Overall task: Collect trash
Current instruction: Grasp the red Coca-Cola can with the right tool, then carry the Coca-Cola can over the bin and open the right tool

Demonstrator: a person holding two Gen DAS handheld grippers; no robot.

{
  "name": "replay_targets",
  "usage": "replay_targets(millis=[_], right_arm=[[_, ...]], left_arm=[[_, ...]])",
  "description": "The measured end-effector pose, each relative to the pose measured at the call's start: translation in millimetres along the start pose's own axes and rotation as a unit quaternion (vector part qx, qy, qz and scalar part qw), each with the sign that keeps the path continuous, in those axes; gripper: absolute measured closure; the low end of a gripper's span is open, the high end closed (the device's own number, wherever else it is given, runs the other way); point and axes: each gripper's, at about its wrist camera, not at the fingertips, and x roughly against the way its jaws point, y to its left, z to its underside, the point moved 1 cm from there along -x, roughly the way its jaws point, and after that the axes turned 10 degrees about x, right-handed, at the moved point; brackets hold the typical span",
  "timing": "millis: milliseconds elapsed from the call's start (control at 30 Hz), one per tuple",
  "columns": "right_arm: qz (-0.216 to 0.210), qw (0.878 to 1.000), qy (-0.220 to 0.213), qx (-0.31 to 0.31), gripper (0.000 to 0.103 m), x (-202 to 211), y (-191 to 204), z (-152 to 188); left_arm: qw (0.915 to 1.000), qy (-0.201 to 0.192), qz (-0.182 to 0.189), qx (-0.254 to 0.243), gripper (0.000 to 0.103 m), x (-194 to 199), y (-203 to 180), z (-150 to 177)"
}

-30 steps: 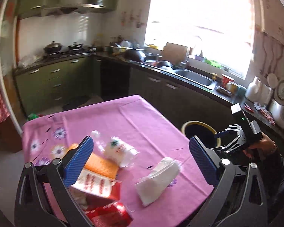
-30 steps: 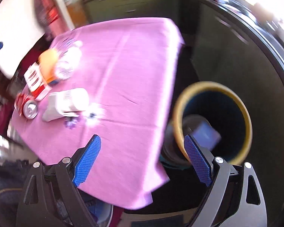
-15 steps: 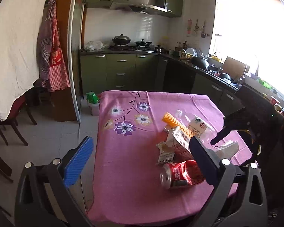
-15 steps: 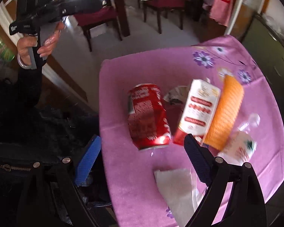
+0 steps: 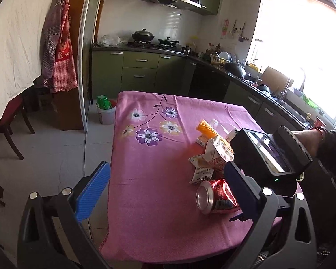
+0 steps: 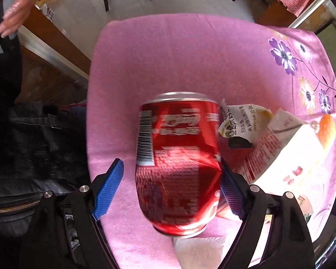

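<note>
A dented red soda can (image 6: 179, 161) lies on its side on the pink flowered tablecloth (image 6: 168, 56). My right gripper (image 6: 170, 168) points straight down over it, jaws closing with the can between them. The left pad (image 6: 109, 183) is still apart from the can; the right pad (image 6: 230, 190) is at its side. Beside the can lie a red-and-white carton (image 6: 286, 168), a snack wrapper (image 6: 239, 121) and a white tissue (image 6: 199, 248). My left gripper (image 5: 165, 170) hangs open and empty over the table's near part, with the can (image 5: 215, 196) by its right finger.
An orange tube (image 5: 206, 129) and a clear plastic bottle (image 5: 221, 126) lie behind the carton (image 5: 217, 154). A small pail with a green bag (image 5: 105, 112) stands on the floor beyond the table. A chair (image 5: 4, 130) is at left, kitchen counters behind.
The right gripper swung away from the yellow-rimmed bin, rolled over the table and came down around the can, its jaws narrowing a little. The left view turned from the window side toward the table's near left.
</note>
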Motion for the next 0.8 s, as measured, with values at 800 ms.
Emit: replay_targets(millis=[800], right_arm=[[-0.013,0.998,-0.041,-0.04,0.033,38.9,-10.9,28.9]], left_arm=[[1.0,0.004,0.004,0.001,0.007,-1.3,6.7,3.3]])
